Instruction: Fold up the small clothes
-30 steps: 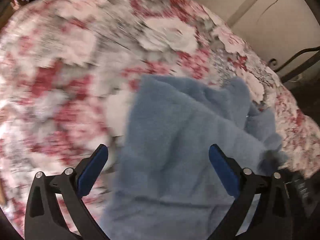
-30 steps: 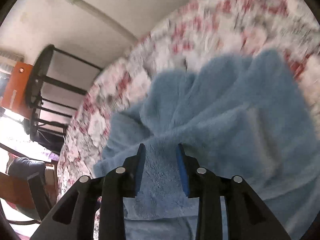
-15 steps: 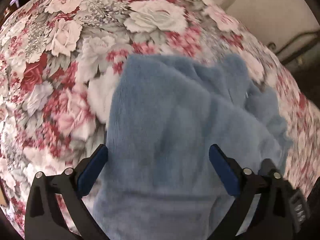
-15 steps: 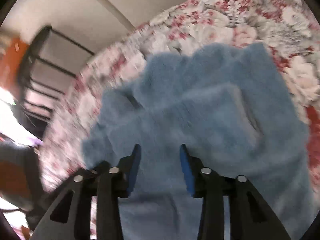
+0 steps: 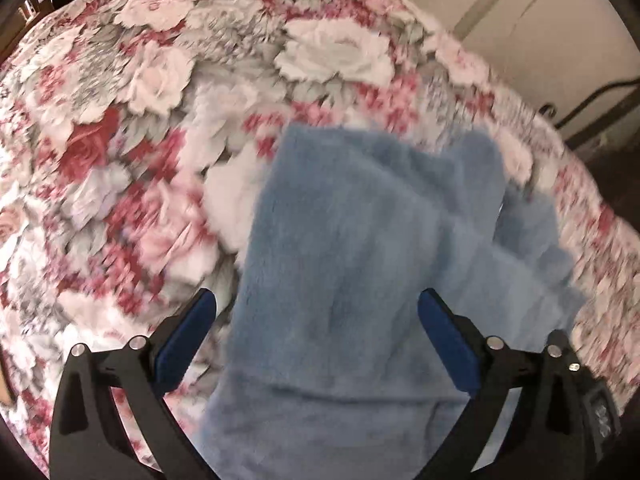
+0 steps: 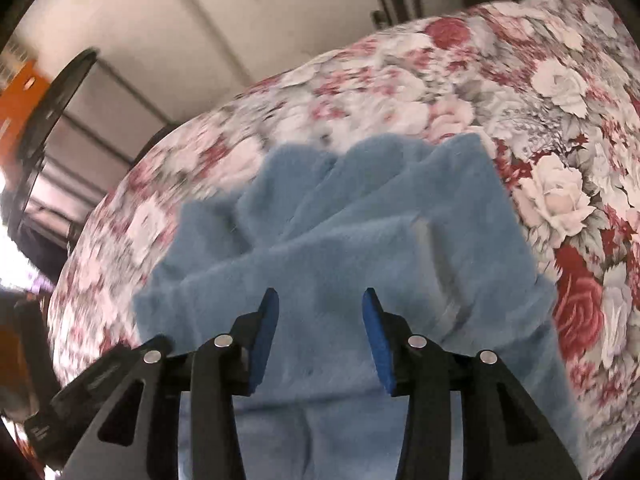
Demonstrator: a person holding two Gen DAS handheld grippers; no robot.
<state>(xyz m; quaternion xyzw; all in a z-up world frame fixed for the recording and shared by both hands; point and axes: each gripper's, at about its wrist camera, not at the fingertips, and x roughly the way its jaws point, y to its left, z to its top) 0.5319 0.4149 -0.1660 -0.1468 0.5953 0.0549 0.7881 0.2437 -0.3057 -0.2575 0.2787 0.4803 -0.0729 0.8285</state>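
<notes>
A plain light-blue fleece garment (image 5: 360, 260) lies on a red, pink and grey rose-print bedspread (image 5: 140, 120).

The left gripper (image 5: 318, 336) has two black plastic fingers, each an open, triangulated frame with cut-out windows. Flat royal-blue pads (image 5: 186, 342) line the inner faces of the tips. Round silver screw heads sit in pairs near each finger's knuckle (one more, smaller, on the outer right bracket). The right gripper (image 6: 318, 336) is built alike: black skeletal fingers, blue pads (image 6: 376, 340), silver screws, plus faint, unreadable pale lettering on its far left bracket.
</notes>
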